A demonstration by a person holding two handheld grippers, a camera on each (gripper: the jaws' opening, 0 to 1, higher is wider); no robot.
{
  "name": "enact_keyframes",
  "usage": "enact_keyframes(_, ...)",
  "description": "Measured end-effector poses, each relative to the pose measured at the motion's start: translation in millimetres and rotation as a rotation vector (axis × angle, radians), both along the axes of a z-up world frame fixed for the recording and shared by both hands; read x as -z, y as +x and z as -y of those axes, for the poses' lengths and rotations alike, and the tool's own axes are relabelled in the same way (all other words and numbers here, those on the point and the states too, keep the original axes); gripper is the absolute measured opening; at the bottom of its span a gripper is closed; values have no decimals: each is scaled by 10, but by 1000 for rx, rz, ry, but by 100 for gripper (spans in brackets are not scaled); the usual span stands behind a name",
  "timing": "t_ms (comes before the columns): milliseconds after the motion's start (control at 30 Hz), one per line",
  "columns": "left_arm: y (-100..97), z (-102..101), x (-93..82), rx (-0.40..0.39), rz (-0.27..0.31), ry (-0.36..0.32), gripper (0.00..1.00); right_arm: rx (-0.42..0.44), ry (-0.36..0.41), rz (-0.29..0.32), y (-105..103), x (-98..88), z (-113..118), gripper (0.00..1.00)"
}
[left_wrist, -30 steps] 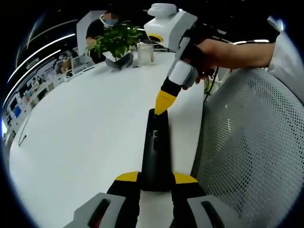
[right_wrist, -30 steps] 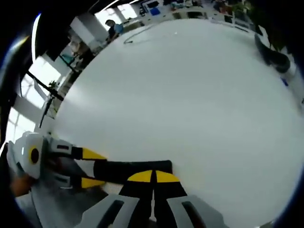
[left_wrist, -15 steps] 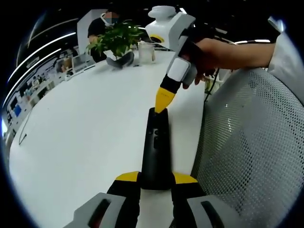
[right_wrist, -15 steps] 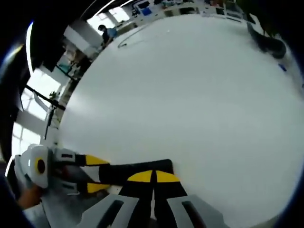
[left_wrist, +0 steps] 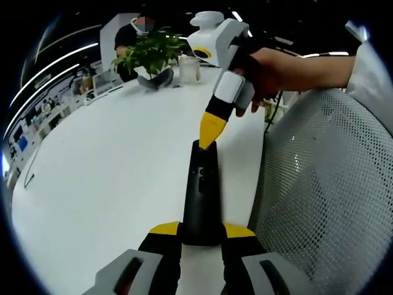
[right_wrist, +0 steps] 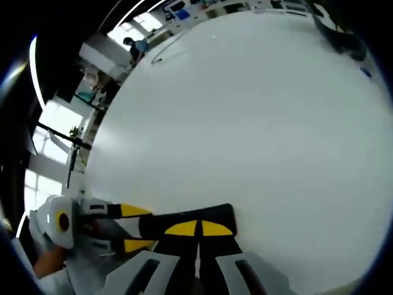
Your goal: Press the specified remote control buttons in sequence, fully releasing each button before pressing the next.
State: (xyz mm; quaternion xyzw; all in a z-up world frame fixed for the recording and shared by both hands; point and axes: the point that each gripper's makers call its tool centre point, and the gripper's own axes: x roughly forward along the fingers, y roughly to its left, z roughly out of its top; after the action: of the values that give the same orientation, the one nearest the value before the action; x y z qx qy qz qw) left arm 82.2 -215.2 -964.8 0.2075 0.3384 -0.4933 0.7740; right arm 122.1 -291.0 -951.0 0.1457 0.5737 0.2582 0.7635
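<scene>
Black remote (left_wrist: 201,190) is sitting clamped in my left gripper (left_wrist: 201,230) while my closed right gripper (left_wrist: 209,140) is touching its twelve-o'clock end.

Our left claw (left_wrist: 202,232) clamped with yellow-tipped jaws either side of what it holds, our right claw (left_wrist: 209,140) angled down, jaws together, hand (left_wrist: 270,74) gripping its body

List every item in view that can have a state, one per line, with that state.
remote control: lying flat on the white table, near end clamped in the left gripper's jaws.
left gripper: shut on the remote control.
right gripper: jaws together, yellow tips down on the remote's far end.
potted plant: upright at the table's far end.
glass container: upright beside the plant; contents unclear.
mesh chair: beside the table's edge.
</scene>
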Motion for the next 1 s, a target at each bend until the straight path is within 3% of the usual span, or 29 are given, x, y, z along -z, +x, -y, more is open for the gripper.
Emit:
enact_keyframes(167,1,10,-2,0,2,-3,24,-13,-36,-3,-15,57,23,0)
enact_keyframes(1000,-12,10,1,10,7,-5,24,-26,-34,32,-3,63,-1,0)
